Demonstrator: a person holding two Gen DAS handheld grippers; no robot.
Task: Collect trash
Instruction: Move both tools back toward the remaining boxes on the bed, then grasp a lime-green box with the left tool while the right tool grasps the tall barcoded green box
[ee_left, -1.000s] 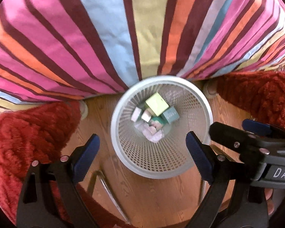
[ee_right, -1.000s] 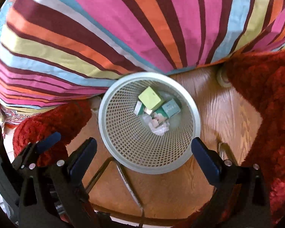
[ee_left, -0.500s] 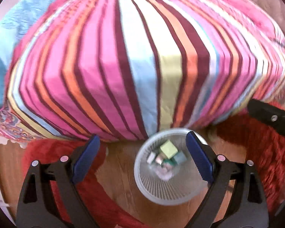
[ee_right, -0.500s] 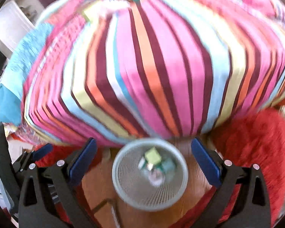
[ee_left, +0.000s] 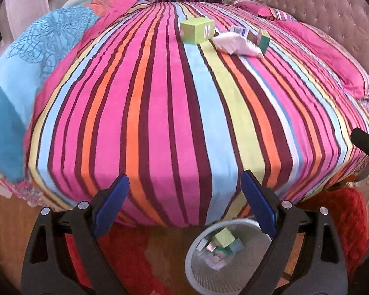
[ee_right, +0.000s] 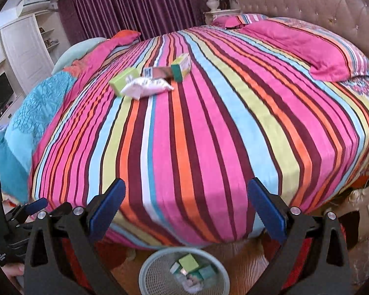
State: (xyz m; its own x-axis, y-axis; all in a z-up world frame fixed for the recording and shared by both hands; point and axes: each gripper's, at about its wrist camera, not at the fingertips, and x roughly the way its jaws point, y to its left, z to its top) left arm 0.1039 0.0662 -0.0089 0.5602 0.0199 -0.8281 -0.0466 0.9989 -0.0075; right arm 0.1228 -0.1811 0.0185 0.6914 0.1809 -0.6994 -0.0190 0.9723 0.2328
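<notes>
Both my grippers empty above the bin

My left gripper (ee_left: 184,204) and right gripper (ee_right: 187,209) gape wide, holding nothing. Boxes and a white packet (ee_right: 147,87) lie on the striped bed (ee_right: 209,135); the mesh wastebasket (ee_right: 155,272) stands below.

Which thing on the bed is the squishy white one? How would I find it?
Look at the striped bed, far from the basket. A small pile of trash lies there: the white crumpled packet is at its front. Its neighbours are stiff boxes, like the lime green box behind it; only it is soft and white.
</notes>
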